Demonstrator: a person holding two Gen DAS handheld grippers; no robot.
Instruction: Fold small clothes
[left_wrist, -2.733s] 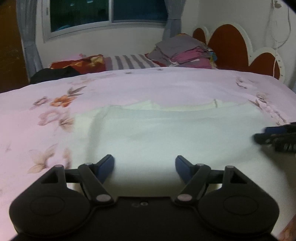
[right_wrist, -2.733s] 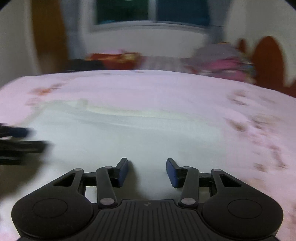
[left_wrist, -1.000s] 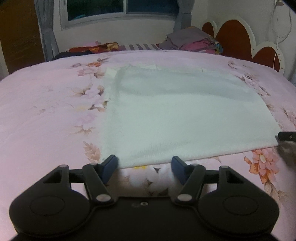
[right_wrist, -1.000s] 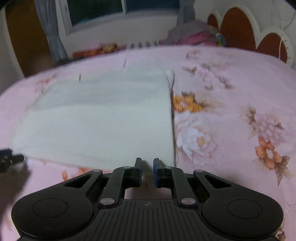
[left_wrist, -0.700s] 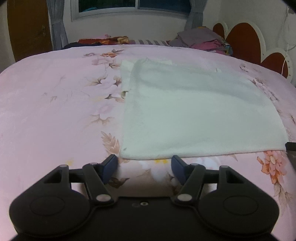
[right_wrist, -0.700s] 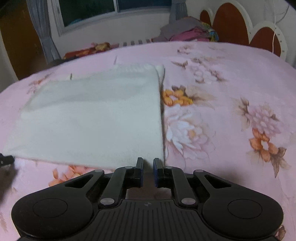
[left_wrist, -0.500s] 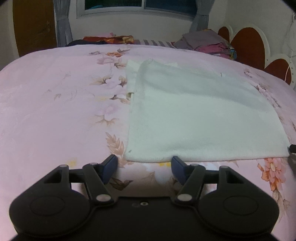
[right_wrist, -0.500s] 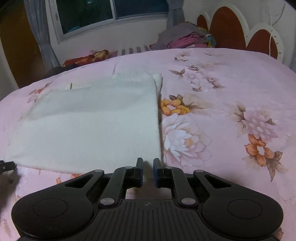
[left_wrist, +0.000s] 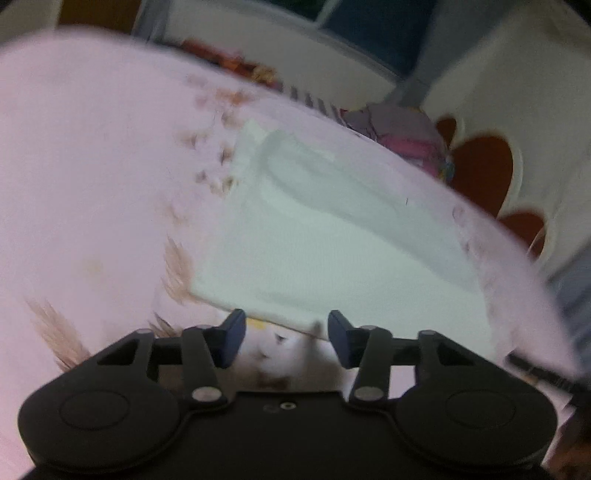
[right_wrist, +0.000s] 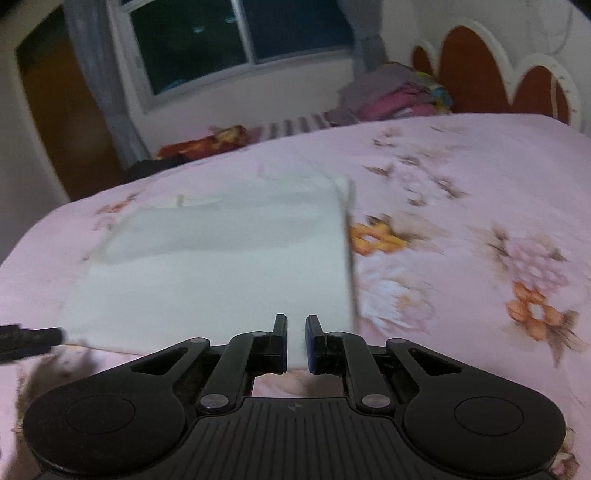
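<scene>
The right claw (right_wrist: 296, 343) is seen clamped on the near edge of the white cloth (right_wrist: 229, 266), close to that cloth's near right corner, with its jaws drawn almost together and only a thin band of fabric between them. The left claw (left_wrist: 286, 338) is held at the near edge of the same cloth, toward its near left corner; its jaws have just been closing and stand partly apart, and the hem is seen lying level with the fingertips rather than pressed between them, so no grip is judged to be made there yet. The cloth is laid flat on the bed (right_wrist: 480, 192), on the pink flowered cover, and appears already doubled once, since a second layer edge is visible along its far side. The task is therefore judged to be partly done: one fold seems made, one corner is taken, and the other corner is yet to be caught before a further fold can be carried across. In the right wrist view the clamped hem and the window (right_wrist: 240, 40) beyond the cloth are shown fairly sharply, and the other claw's tip is seen at the cloth's near left. The left wrist view is tilted and blurred, but the cloth's left side and far rumpled edge (left_wrist: 295, 158) are shown there.
</scene>
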